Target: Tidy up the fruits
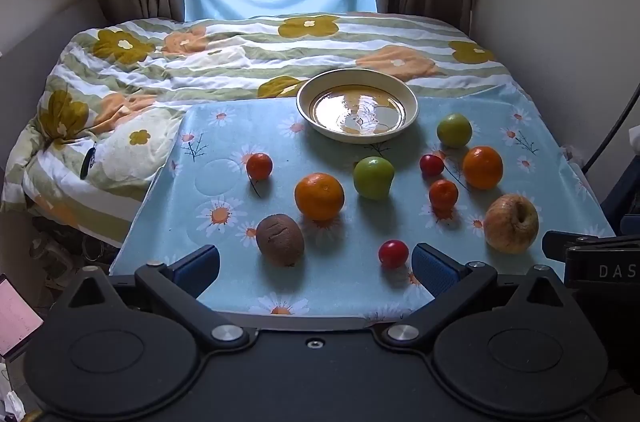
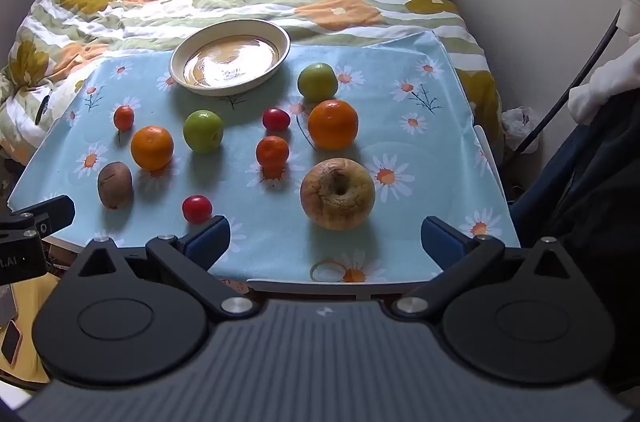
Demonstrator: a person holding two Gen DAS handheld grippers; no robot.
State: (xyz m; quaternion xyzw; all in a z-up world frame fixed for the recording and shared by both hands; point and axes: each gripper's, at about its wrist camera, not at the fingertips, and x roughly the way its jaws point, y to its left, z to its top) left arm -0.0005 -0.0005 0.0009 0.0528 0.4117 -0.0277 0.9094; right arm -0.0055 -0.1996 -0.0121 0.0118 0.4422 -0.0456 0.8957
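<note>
Both sets of jaws are spread wide with nothing in them: our left gripper hangs over the near edge of the desk with the kiwi and a small red tomato just ahead of it, and our right gripper sits low at the near edge right behind the big wrinkly apple. So honestly we'd say nothing's been sorted yet, every fruit is loose on the daisy cloth. Going further out from the left view: an orange just past the kiwi, a little orange-red tomato near the middle, a green apple, another small tomato off on its own to the left, a dark red one, then a second orange and a second green apple toward the right. At the far edge sits the bowl, shiny inside and holding no fruit, which we're guessing is where things go, though the task doesn't say. That leaves all ten pieces to deal with. Past the desk there's just the flowery bed and the curtained window. Hard bits: the near edge of the desk is cut off by our own grippers, the bowl's glare makes its pattern tough to read, and the small round ones could be tomatoes or tiny citrus, can't say for sure.
</note>
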